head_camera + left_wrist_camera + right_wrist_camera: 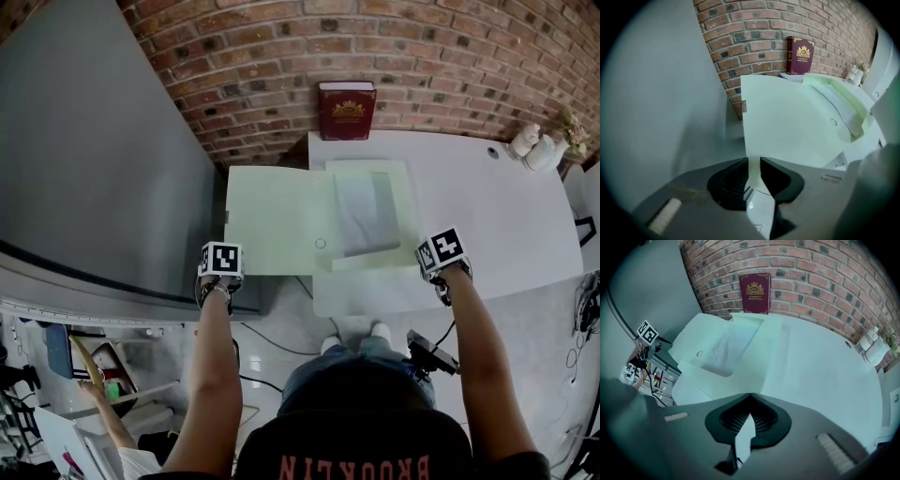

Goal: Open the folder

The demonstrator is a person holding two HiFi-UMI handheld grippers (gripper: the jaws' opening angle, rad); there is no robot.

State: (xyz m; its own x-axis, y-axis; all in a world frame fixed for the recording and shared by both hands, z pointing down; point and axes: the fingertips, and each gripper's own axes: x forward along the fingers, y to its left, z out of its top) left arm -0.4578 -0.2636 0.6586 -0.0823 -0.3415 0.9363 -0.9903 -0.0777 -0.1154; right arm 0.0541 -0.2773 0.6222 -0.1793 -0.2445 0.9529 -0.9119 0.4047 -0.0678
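The pale green box folder (405, 202) lies open on the white table (497, 220), with a sheet (364, 211) in its tray. Its cover (272, 220) is spread flat to the left and hangs past the table's left edge. My left gripper (222, 264) is at the cover's near left corner. In the left gripper view the jaws (754, 164) stand narrowly apart with the edge of the cover (787, 122) running in between them. My right gripper (442, 255) is at the table's near edge, right of the folder. Its jaws (750, 397) are shut on nothing, short of the folder (726, 348).
A dark red book (347, 110) leans on the brick wall behind the folder. Small white figurines (534, 145) stand at the table's far right. A large grey panel (94, 159) fills the left. Floor and cables lie below the cover's overhang.
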